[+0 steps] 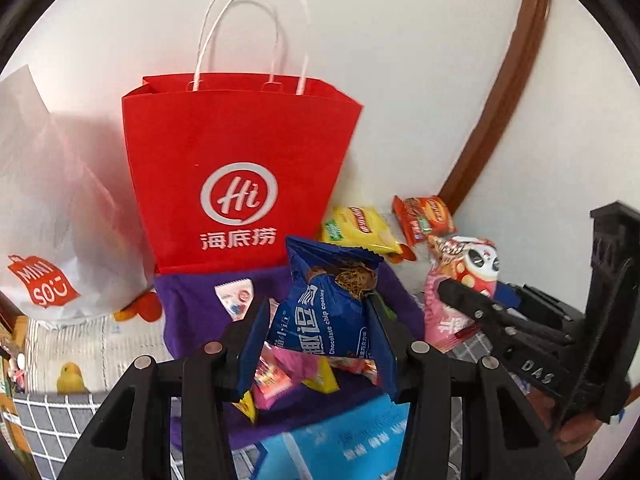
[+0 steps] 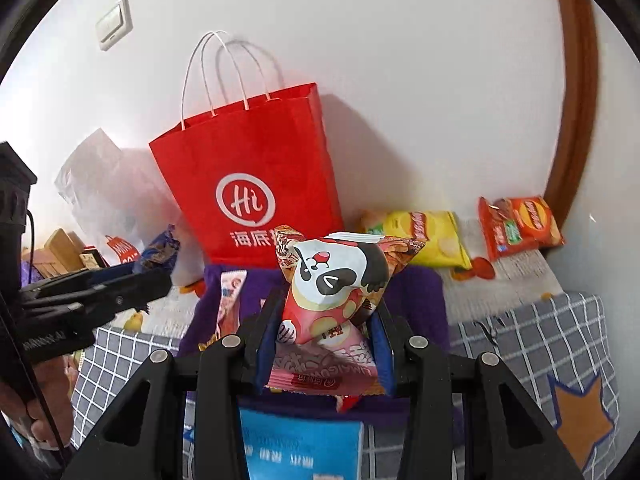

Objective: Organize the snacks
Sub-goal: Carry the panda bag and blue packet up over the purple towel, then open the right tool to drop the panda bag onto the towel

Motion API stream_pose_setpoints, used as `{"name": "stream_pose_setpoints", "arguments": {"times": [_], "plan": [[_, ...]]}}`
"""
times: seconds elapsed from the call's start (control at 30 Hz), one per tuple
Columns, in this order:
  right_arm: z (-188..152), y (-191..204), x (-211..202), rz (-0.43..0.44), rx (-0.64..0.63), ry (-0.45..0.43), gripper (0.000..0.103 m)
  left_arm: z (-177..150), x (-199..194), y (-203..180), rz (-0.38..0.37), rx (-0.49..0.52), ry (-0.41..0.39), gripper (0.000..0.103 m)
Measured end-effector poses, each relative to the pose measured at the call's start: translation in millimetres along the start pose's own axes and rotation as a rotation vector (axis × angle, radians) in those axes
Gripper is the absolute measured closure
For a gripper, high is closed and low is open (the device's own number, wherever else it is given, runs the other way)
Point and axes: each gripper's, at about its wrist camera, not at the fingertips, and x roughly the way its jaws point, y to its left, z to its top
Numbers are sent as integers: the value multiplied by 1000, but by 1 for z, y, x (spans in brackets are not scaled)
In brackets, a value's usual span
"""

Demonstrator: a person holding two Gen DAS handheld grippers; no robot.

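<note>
A: What's the left tool [image 1: 316,332] got?

B: Clamped on a blue choc-chip cookie pack [image 1: 334,304], held up over the purple cloth [image 1: 192,300] w/ the small snack packets [image 1: 280,376] on it.

A: And the right tool [image 2: 326,336]?

B: Pinching a pink panda-print snack bag [image 2: 332,284], also lifted, in front of the red paper bag [image 2: 256,160].

A: Where's that red bag?

B: Upright at the back edge of the bed, against the wall, handles up. White Miniso bag [image 1: 48,208] just left of it.

A: Other snacks?

B: Yellow chips bag [image 2: 424,236] and orange chips bag [image 2: 520,224] lying flat by the wall, right of the red bag, near the bed's back right corner. Blue packet [image 2: 300,444] at the near edge.
</note>
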Motion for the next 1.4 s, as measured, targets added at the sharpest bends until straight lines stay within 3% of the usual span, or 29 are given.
{"name": "stream_pose_setpoints", "arguments": {"times": [0.13,0.6,1.0,1.4], "plan": [[10,-1,20,30,7,11,62,-2,16,16,67,-10,-4,57],[9,-3,80,28,-40,94,62,-8,42,47,125,-70,33,57],[8,-29,93,-12,-37,145,62,-11,55,43,122,-59,61,57],[-3,-21,110,7,-68,205,62,-11,55,47,115,-79,65,57]]}}
